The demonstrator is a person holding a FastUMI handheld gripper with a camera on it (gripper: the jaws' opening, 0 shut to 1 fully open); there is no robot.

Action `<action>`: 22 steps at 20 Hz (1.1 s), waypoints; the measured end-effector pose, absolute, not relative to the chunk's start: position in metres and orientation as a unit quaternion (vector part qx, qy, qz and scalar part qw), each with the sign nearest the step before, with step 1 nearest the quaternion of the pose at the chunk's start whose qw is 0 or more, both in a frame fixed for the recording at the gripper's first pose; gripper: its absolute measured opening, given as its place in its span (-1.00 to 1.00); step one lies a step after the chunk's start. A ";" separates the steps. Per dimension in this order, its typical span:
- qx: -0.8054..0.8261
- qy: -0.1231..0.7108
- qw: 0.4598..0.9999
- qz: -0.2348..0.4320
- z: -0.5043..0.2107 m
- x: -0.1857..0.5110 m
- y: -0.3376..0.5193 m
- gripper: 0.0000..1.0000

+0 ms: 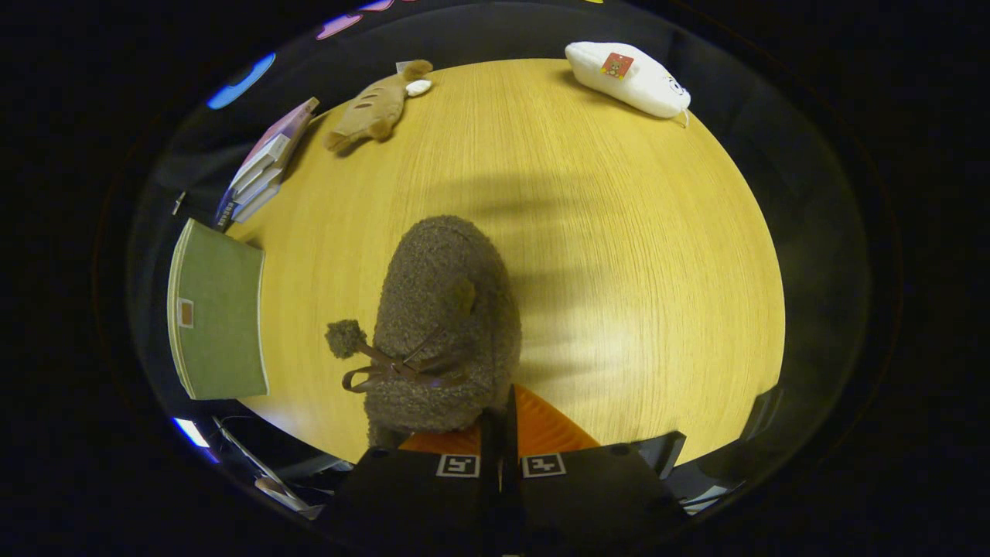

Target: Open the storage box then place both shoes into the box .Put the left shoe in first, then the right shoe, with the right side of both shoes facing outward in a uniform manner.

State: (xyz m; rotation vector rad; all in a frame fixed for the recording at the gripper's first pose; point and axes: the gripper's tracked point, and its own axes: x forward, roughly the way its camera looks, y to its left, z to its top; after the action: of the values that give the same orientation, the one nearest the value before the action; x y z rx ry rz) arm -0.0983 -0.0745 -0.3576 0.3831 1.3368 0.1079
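Note:
A fuzzy brown shoe (445, 325) with a thin brown bow and a pompom hangs just ahead of my gripper (501, 422), toe pointing away over the yellow wooden table (634, 255). The fingers are drawn together with only a narrow slit between them, and they pinch the shoe's rear rim. The shoe covers much of the left finger. The green storage box (216, 309) stands to the left of the shoe at the table's edge, its flat green face with a small label turned toward me. I cannot tell whether the box is open.
A stack of books (263, 162) lies beyond the green box. A tan plush toy (379, 108) and a white plush toy (626, 77) rest at the table's far edge. Bare tabletop stretches to the right of the shoe.

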 end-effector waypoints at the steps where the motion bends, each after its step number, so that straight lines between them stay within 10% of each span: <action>1: 0.183 0.610 0.769 0.051 -0.347 -0.096 -0.069 -0.89; 22: 0.283 0.528 0.779 0.185 -0.112 -0.033 0.193 -0.89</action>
State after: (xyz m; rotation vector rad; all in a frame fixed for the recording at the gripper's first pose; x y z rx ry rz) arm -0.0329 0.1925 -0.1118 0.6119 1.1412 0.4000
